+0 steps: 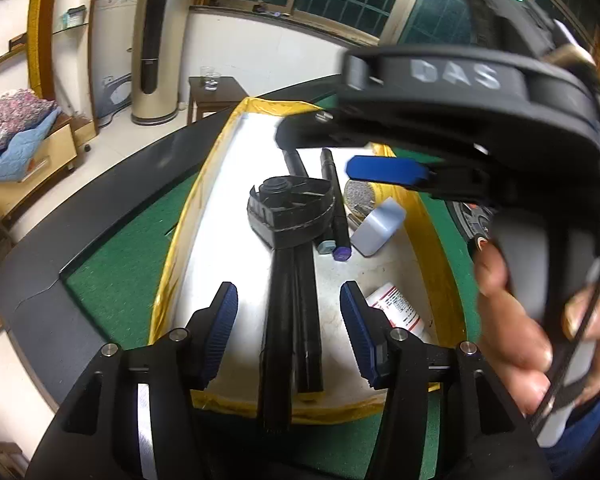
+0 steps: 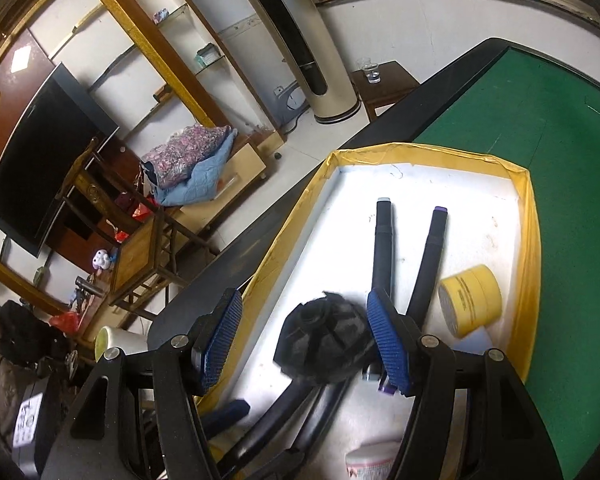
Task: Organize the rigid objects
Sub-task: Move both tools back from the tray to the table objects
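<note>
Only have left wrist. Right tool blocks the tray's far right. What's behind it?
Observer: A yellow tape roll, on its side near the tray's right wall.
Operator: Right tool open?
Observer: Yes. The right tool is open, with the black fan part showing between its fingers. I can't tell if a pad touches it.
Operator: Markers' far ends?
Observer: The grey marker and purple marker splay apart in a V towards the far wall.
</note>
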Motion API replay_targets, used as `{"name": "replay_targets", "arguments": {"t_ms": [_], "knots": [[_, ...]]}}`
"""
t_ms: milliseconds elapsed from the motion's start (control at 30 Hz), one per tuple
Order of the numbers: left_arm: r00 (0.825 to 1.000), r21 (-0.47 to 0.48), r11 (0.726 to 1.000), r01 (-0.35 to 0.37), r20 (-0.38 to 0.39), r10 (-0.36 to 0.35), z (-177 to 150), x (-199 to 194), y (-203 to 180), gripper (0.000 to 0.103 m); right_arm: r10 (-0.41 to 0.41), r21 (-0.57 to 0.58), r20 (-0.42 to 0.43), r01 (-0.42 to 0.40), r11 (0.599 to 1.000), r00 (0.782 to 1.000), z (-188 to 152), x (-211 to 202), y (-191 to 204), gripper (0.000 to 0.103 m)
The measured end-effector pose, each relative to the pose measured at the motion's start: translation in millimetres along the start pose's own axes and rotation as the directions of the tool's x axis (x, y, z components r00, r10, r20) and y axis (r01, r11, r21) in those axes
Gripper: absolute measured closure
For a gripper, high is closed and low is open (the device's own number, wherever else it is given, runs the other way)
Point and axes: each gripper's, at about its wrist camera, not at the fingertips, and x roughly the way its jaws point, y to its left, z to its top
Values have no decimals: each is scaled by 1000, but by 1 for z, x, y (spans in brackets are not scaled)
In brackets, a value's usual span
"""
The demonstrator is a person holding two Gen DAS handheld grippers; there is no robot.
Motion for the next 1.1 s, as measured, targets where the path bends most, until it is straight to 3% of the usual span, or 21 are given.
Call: {"name": "replay_targets", "arguments": {"t_ms": [267,433,700,800,967,1033,1100], "knots": [[999,46,999,17,50,-19,-8,-28,-27,51,40,9,66,-41,999,997,-34,-47,-3,43],[998,118,992,33,47,-39,-16,-34,-58,51,44,76,118,-54,996,992,-71,-85,-35,43],[997,236,968,79,7,-83,-37,-37,-116,51,-69,176,191,35,984,979,-128,-151,-103,43],[994,276,955,107,-30,-103,-46,-33,-137,51,-133,252,216,76,965,967,-148,-176,-137,43],[987,342,927,155,-86,-133,-64,-22,-176,51,-210,440,225,94,893,951,-170,-204,-197,44],[985,368,915,167,-96,-142,-69,-19,-187,51,-232,496,203,105,862,951,-169,-205,-215,54],[983,386,905,179,-107,-149,-72,-16,-196,51,-211,524,186,84,848,960,-168,-200,-227,57]]}}
